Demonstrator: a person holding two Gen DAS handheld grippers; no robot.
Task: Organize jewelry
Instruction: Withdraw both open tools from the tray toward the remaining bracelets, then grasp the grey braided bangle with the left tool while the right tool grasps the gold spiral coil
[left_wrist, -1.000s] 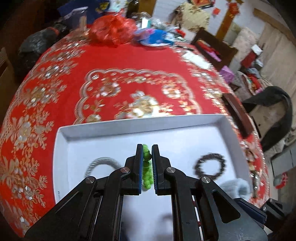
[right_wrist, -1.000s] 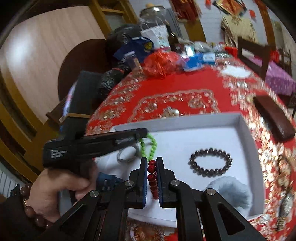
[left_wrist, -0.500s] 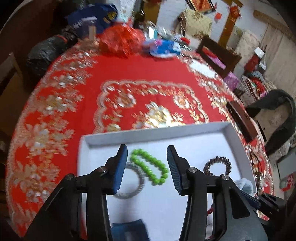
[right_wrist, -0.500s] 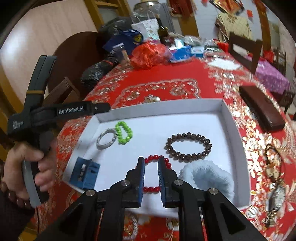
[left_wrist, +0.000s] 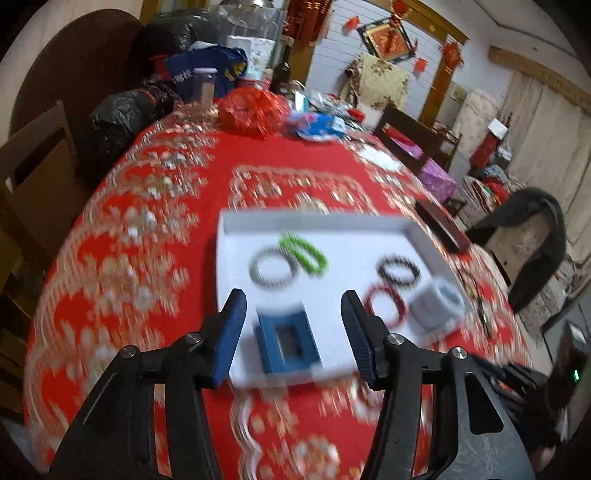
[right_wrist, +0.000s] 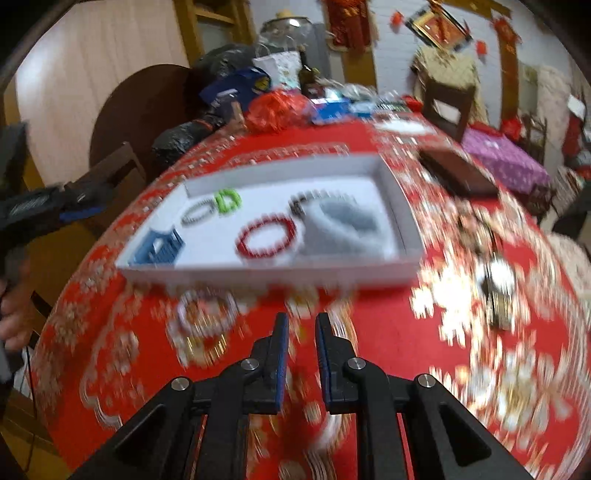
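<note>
A white tray sits on the red tablecloth. In it lie a green bead bracelet, a silver bracelet, a red bead bracelet, a dark bead bracelet, a blue box and a pale fuzzy ring. My left gripper is wide open and empty, above the tray's near edge. My right gripper is narrowly open and empty, over the cloth in front of the tray. Both views are blurred.
A dark case lies right of the tray. Watches lie on the cloth to the right. A pale bracelet lies in front of the tray. Bags and clutter fill the table's far side. Chairs stand around.
The left gripper let go of the green bracelet, the right let go of the red one. Both grippers pulled back from the tray; the left opened wider.
</note>
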